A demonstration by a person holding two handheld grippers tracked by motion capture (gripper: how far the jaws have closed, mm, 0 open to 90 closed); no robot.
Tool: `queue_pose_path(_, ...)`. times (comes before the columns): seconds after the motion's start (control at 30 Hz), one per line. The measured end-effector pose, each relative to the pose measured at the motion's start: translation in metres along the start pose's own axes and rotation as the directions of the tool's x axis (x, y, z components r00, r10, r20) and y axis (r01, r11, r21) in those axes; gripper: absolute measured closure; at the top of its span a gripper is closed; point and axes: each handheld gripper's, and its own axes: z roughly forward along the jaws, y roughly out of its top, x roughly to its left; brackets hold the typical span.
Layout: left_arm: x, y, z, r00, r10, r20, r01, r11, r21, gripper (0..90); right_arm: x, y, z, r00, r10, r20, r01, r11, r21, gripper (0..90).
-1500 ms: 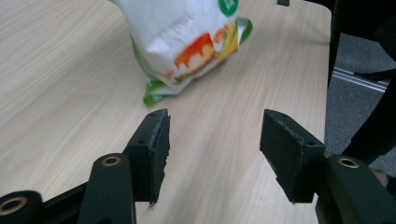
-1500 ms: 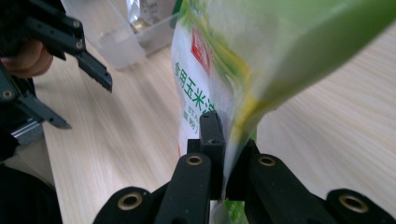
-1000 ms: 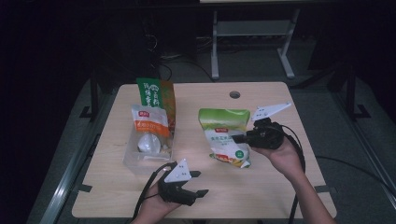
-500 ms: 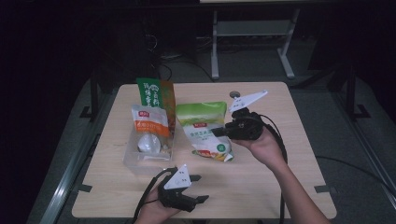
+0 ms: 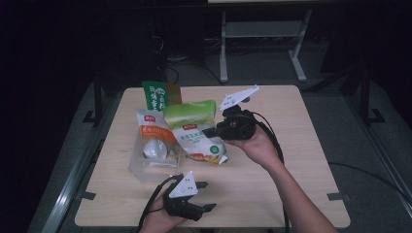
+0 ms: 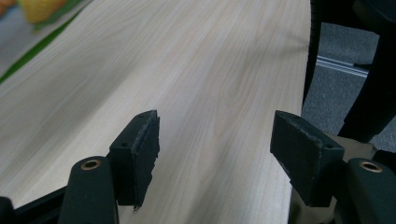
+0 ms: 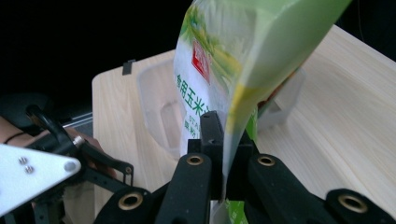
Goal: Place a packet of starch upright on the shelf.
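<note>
green-and-white pouch [image 5: 200, 136] hangs clamped in the right hand-held gripper [image 5: 214, 131], just right of the clear tray [image 5: 141, 167] on the desk [image 5: 291, 160]; the left hand-held gripper [image 5: 206, 196], jaws apart, rests at the near edge.

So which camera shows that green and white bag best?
The high view: the whole green and white bag shows, gripped by the right tool. The right gripper view shows a close part of it; the left gripper view, a corner.

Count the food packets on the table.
3: a dark green packet standing at the back, an orange-and-white packet in the clear plastic tray, a light green packet pinched by the right hand-held gripper. Others may be hidden.
</note>
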Motion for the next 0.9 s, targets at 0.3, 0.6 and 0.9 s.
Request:
queue_pose_path(0.3, 0.000, -0.001, -0.003, 1.0000, -0.005, -0.002, 0.005, 1.0000, -0.009, 31.8, 0.007, 0.021, 0.017, 0.9989, -0.031, -0.035, 0.031, 0.999, -0.014, 89.3)
queue_pose_path(0.6, -0.004, -0.001, -0.002, 1.0000, 0.009, 0.000, -0.009, 0.9999, -0.012, 30.9, 0.013, 0.037, 0.039, 0.9962, -0.053, -0.069, 0.052, 0.998, -0.027, 89.3)
queue_pose_path(0.9, -0.003, -0.002, -0.003, 1.0000, 0.006, -0.001, -0.006, 0.9998, -0.017, 30.1, 0.020, 0.052, 0.060, 0.9916, -0.077, -0.104, 0.075, 0.997, -0.020, 89.3)
